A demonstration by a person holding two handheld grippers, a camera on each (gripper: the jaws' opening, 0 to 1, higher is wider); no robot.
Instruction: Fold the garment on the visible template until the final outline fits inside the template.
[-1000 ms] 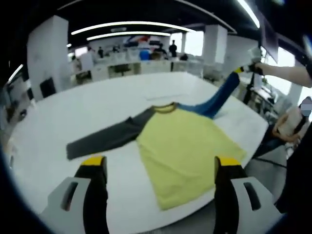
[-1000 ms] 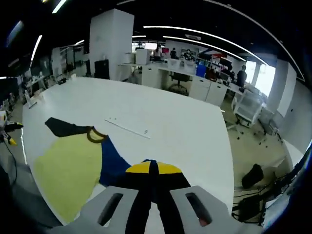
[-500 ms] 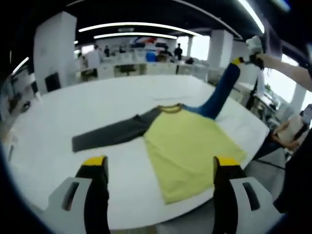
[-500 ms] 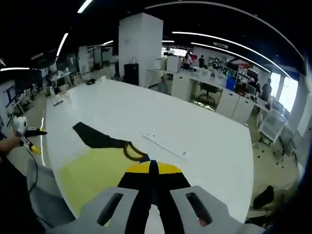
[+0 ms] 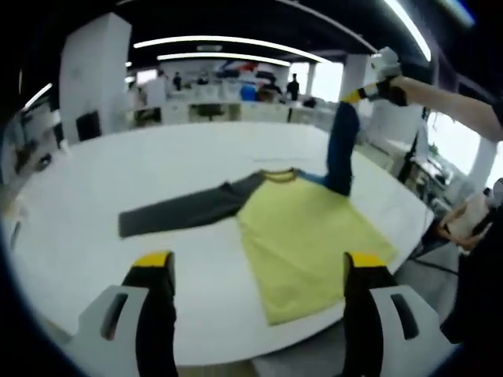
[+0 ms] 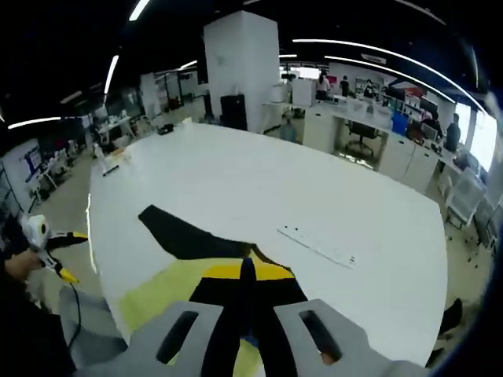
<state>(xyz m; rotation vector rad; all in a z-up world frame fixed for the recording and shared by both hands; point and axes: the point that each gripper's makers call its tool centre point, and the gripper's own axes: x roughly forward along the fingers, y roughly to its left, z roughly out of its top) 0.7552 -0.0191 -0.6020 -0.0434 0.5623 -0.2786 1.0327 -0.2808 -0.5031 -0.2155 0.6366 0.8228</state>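
Garment: a long-sleeved top with yellow body, grey sleeve and blue sleeve, lies flat on the white bench, near the bench edge at 5 o'clock in the left gripper view. The grey sleeve runs out toward 9 o'clock from the collar. The blue sleeve stands almost upright from the shoulder, its cuff pinched in the right claw high at 1 o'clock. In the right gripper view that claw has its jaws pressed together on the fabric, with the yellow body and the dark sleeve below it. The left claw is spread, holding nothing, hovering over the bench edge on the hem side. No template outline can be made out on the bench in these frames. Step in hand, as judged: folding the blue sleeve across the body. To do it well, carry the cuff in an arc toward 9 o'clock over the chest, keep light tension so the sleeve lays flat, and crease at the shoulder seam. The spread left claw could pin the yellow body near the shoulder. Risk: dragging the whole top sideways.
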